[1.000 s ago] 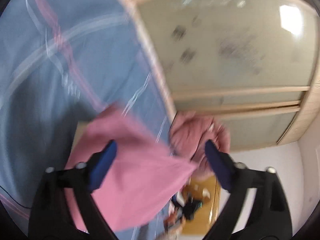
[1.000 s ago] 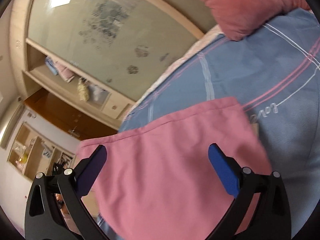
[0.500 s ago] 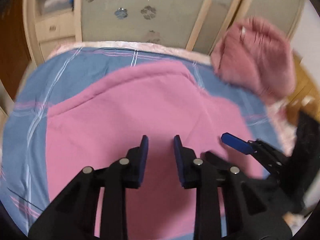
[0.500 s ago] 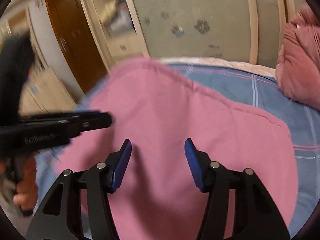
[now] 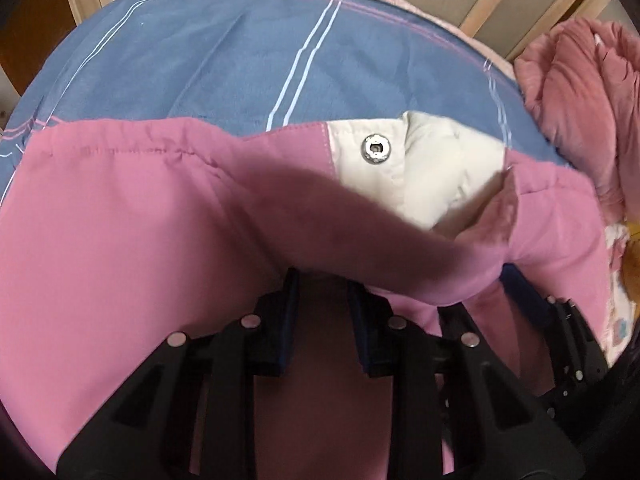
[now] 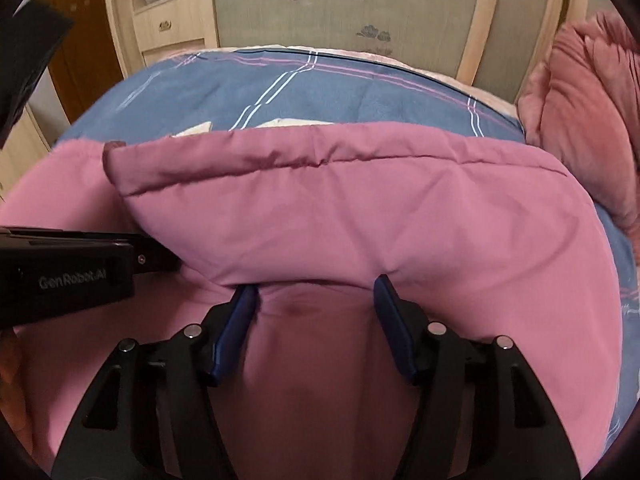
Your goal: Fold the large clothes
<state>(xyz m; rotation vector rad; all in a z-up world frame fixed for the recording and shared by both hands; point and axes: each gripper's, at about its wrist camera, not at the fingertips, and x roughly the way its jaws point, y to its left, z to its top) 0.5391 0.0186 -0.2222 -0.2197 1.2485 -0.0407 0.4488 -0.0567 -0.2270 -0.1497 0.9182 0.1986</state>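
Observation:
A large pink padded garment (image 5: 132, 216) lies spread on the bed and also fills the right wrist view (image 6: 352, 216). Its cream lining with a metal snap (image 5: 375, 148) shows at the far edge. A fold of pink cloth drapes over both grippers' tips. My left gripper (image 5: 322, 280) stands narrowed with fabric bunched between its blue pads; the tips are hidden. My right gripper (image 6: 316, 288) has its jaws wider apart with cloth between them; it shows at the right of the left wrist view (image 5: 520, 292). The left gripper's body shows at the left of the right wrist view (image 6: 72, 276).
The blue checked bedspread (image 5: 240, 52) covers the bed beyond the garment. A pink pillow (image 6: 580, 120) lies at the far right. A wardrobe with frosted panels (image 6: 340, 4) stands behind the bed, with drawers (image 6: 168, 28) to its left.
Both grippers have pushed down and forward into the garment. A fold of pink cloth now lies over their tips, and the cream lining with the snap has come into sight.

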